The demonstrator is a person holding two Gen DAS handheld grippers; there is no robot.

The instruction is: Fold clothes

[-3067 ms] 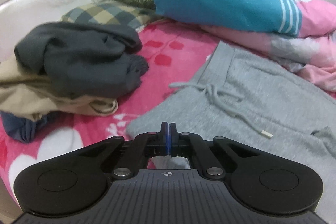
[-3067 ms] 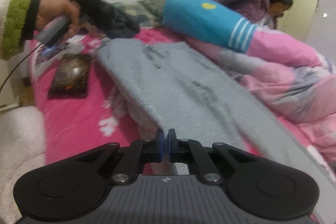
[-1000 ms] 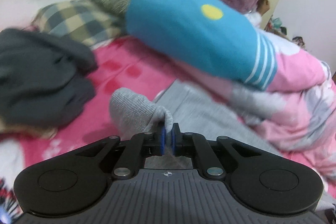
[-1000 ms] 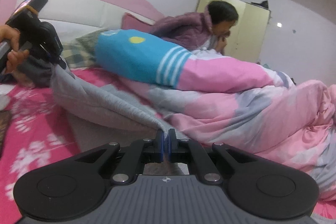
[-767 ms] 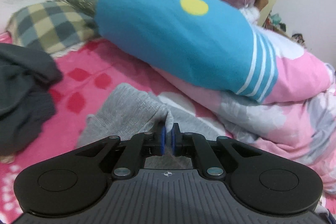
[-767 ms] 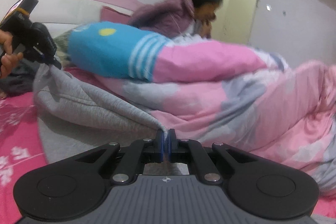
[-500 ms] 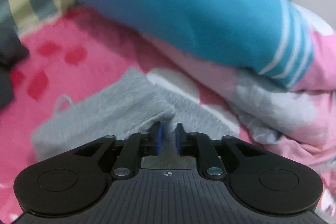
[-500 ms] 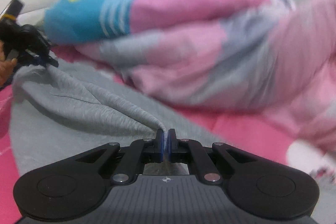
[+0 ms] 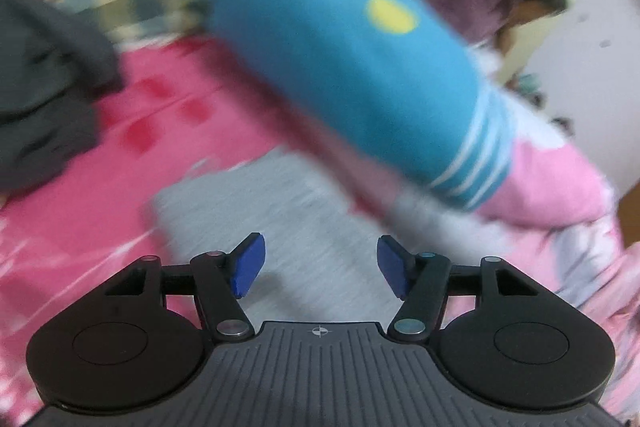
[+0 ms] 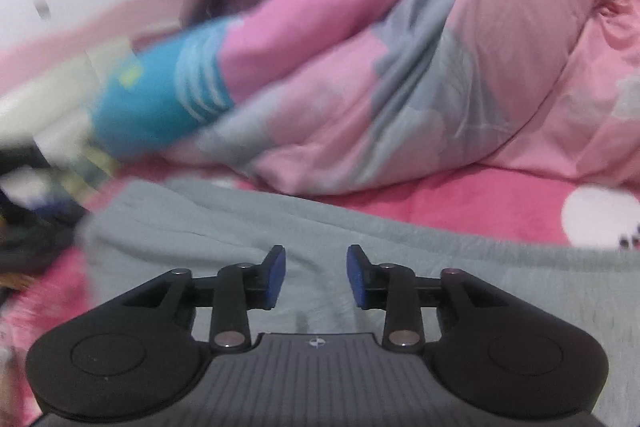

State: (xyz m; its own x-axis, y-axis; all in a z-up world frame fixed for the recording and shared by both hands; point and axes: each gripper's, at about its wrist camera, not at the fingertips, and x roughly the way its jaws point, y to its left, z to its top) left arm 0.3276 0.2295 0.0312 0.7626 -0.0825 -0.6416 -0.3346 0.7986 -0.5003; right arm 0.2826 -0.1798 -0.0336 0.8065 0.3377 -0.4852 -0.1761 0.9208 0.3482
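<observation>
The grey knit sweatpants (image 10: 400, 255) lie flat on the pink bed (image 10: 480, 199), just beside the pink and blue quilt (image 10: 400, 67). Left gripper (image 9: 319, 267) and right gripper (image 10: 316, 277) both have fingers spread, empty. Risk: the released fold slumping or creasing unevenly against the quilt.

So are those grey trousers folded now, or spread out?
Folded, apparently: the grey trousers lie doubled on the pink bedsheet, and both tongs, left and right, hang open.

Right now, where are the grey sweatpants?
In both wrist views the grey sweatpants lie flat on the pink bedsheet, directly under the open left gripper and right gripper, beside the pink duvet.
</observation>
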